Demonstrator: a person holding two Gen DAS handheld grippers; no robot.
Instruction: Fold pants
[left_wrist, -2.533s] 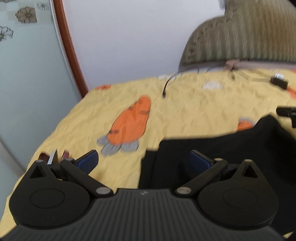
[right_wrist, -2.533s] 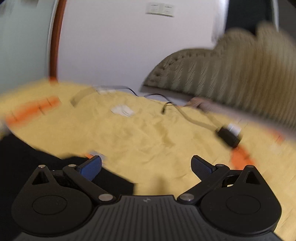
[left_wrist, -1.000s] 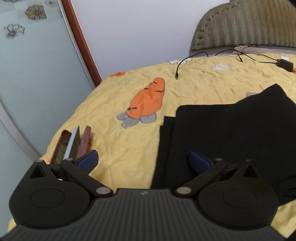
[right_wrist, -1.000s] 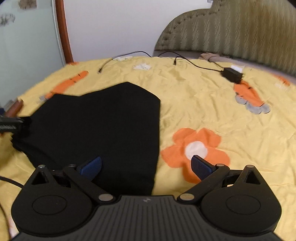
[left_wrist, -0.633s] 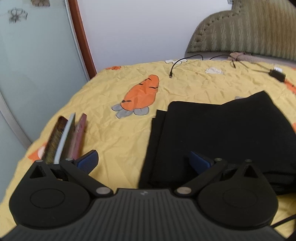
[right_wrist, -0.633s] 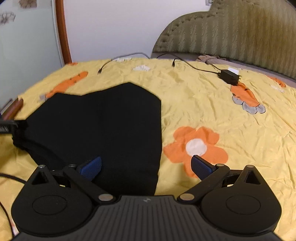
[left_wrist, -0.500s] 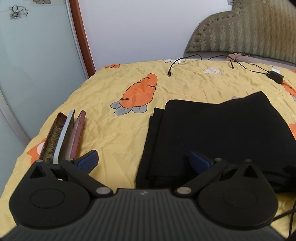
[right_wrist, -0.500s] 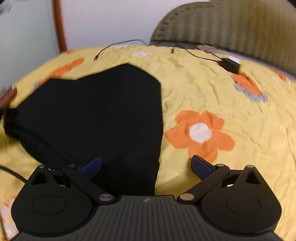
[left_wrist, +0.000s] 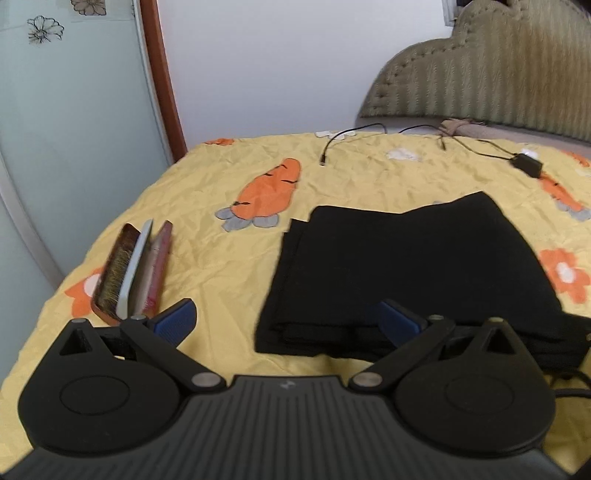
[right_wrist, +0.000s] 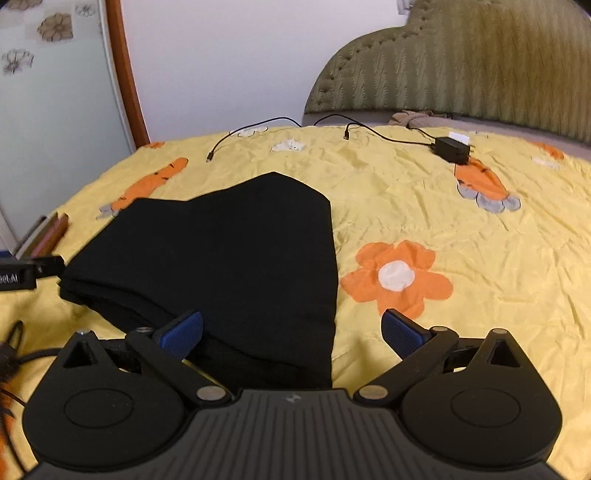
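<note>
The black pants (left_wrist: 410, 269) lie folded in a flat stack on the yellow bedspread (left_wrist: 221, 258); they also show in the right wrist view (right_wrist: 229, 258). My left gripper (left_wrist: 288, 323) is open and empty, held above the near left corner of the stack. My right gripper (right_wrist: 291, 328) is open and empty, held above the near right edge of the pants. Part of the left gripper (right_wrist: 26, 275) shows at the left edge of the right wrist view.
Several books (left_wrist: 133, 273) lie at the bed's left edge. A black charger (right_wrist: 452, 149) and cables (right_wrist: 251, 131) lie near the padded headboard (right_wrist: 461, 62). A glass door (left_wrist: 70, 147) with a brown frame stands at the left.
Both grippers have pulled back toward me from the pants, so the whole folded stack shows. The pants lie still. Both grippers stay open.
</note>
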